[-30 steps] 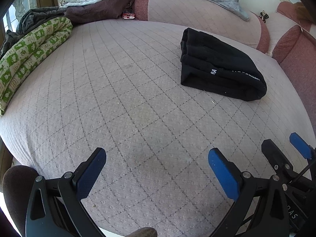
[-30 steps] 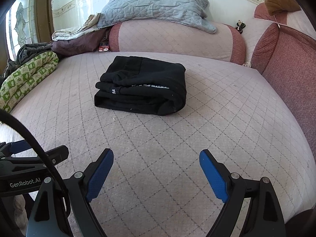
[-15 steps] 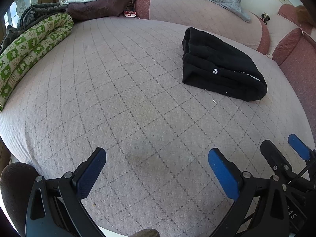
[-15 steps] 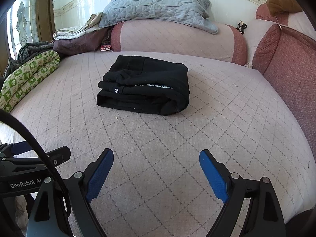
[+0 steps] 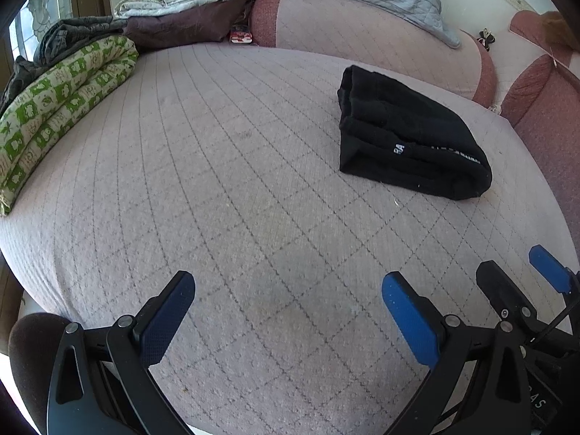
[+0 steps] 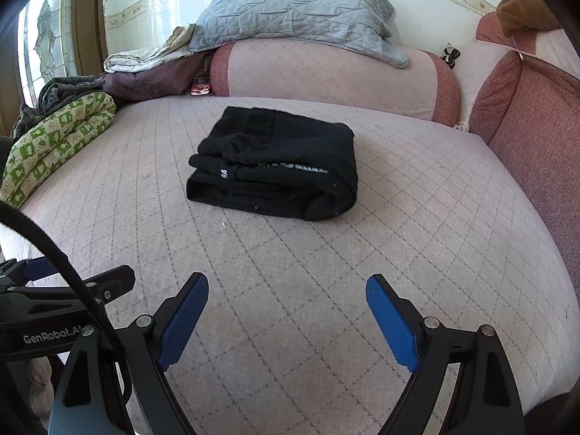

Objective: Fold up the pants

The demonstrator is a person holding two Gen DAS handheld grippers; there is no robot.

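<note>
bright daylight, sharp, fisheye-warped edges

**Bedding and cushions around a quilted surface**

A pinkish quilted mattress (image 6: 417, 217) filled both views. Along its left edge lay a rolled green-and-cream patterned quilt (image 6: 61, 141), with dark grey cloth (image 5: 72, 36) heaped behind it. A grey-blue quilted pillow (image 6: 293, 11) rested on a pink bolster (image 6: 326, 76). Beside the bolster sat a small red item (image 5: 241, 34), possibly a packet.
</note>
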